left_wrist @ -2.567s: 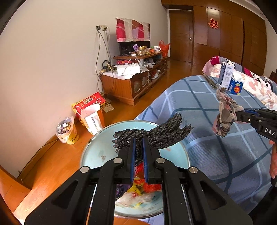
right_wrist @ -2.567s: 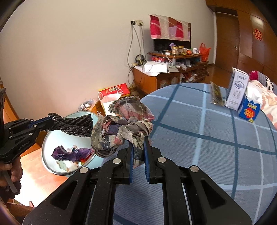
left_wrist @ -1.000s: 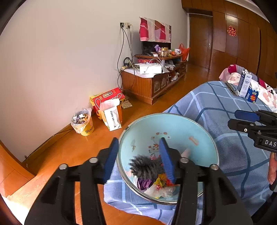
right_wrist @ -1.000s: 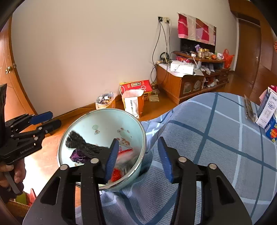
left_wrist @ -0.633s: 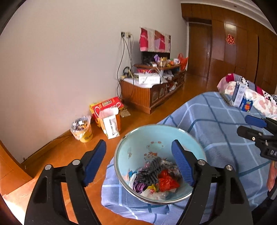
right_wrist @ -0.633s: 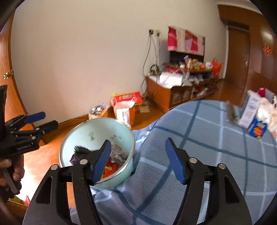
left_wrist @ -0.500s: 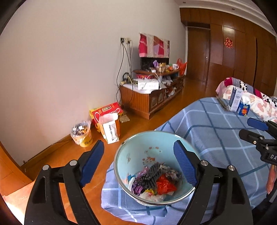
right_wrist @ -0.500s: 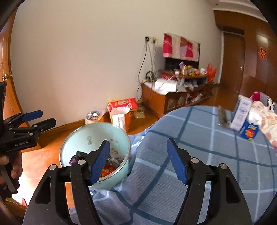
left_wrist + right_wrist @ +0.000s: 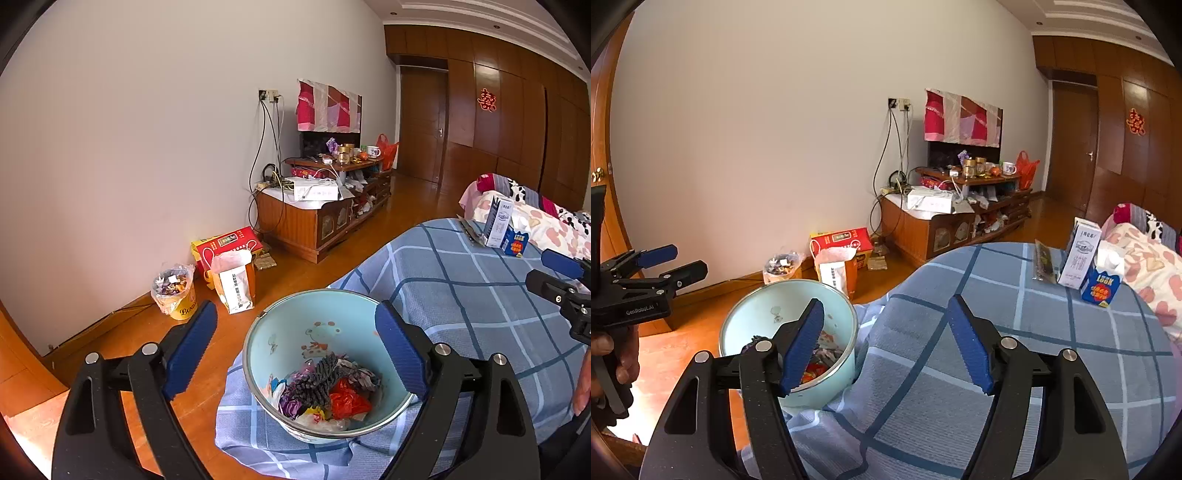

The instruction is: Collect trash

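The left gripper (image 9: 295, 345) hung above a light blue basin (image 9: 280, 325) and its jaws were opening, already very wide, with nothing between the blue pads (image 9: 397, 354); the basin was only seen below them, not touched. The right gripper (image 9: 886, 345) was also over the bed, its jaws opening too, a little less wide, and empty. The basin stood on the blue checked bedsheet (image 9: 461, 280) at the near left corner of the bed, close to the edge where the sheet hung down to the wooden floor (image 9: 122, 332). Inside the basin lay the collected trash (image 9: 325, 391): a dark grey braided rope (image 9: 317, 380), a red plastic piece (image 9: 347, 400), something purple and some pale wrappers, all piled at the bottom near the front wall. In the right wrist view the left finger of the right gripper covered part of the basin, so only a little of the trash was visible there. At the far edge of the bed stood a white carton (image 9: 1080, 258) with a small blue box (image 9: 1100, 290) touching it, and a flat dark packet (image 9: 1043, 264) lay just beside the carton. On the floor by the wall stood a yellow bucket lined with a bag (image 9: 175, 291), a white paper bag (image 9: 234, 280) and a red box (image 9: 225, 245) behind it.
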`<state>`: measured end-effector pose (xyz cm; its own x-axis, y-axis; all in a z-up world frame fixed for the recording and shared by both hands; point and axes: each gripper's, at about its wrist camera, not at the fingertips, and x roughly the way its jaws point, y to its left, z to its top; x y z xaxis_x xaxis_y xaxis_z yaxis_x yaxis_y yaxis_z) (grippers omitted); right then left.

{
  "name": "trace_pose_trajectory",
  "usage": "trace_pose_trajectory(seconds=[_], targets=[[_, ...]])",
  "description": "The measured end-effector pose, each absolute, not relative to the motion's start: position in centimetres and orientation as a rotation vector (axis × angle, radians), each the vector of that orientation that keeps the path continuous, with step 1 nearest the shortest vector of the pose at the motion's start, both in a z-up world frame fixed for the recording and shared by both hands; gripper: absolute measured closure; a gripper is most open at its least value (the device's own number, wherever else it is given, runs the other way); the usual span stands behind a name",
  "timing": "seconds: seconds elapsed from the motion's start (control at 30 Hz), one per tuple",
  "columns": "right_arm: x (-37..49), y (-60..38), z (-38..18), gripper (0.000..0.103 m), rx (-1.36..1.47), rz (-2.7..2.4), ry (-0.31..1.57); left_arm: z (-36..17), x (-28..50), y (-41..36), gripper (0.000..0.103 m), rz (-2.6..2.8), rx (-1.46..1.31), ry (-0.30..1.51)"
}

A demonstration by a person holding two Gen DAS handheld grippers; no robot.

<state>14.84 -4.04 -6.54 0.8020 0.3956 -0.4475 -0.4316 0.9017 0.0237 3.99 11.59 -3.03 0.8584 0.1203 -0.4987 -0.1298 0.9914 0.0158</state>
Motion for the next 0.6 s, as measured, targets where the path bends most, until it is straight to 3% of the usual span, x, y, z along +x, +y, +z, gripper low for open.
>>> trace_pose_trajectory(seconds=[0.6], targets=[[14.71,-4.25,-6.5,0.032,-0.077,0.442,0.457,-2.65,3.84,11.72,0.012,0.144,-0.021,0.514]])
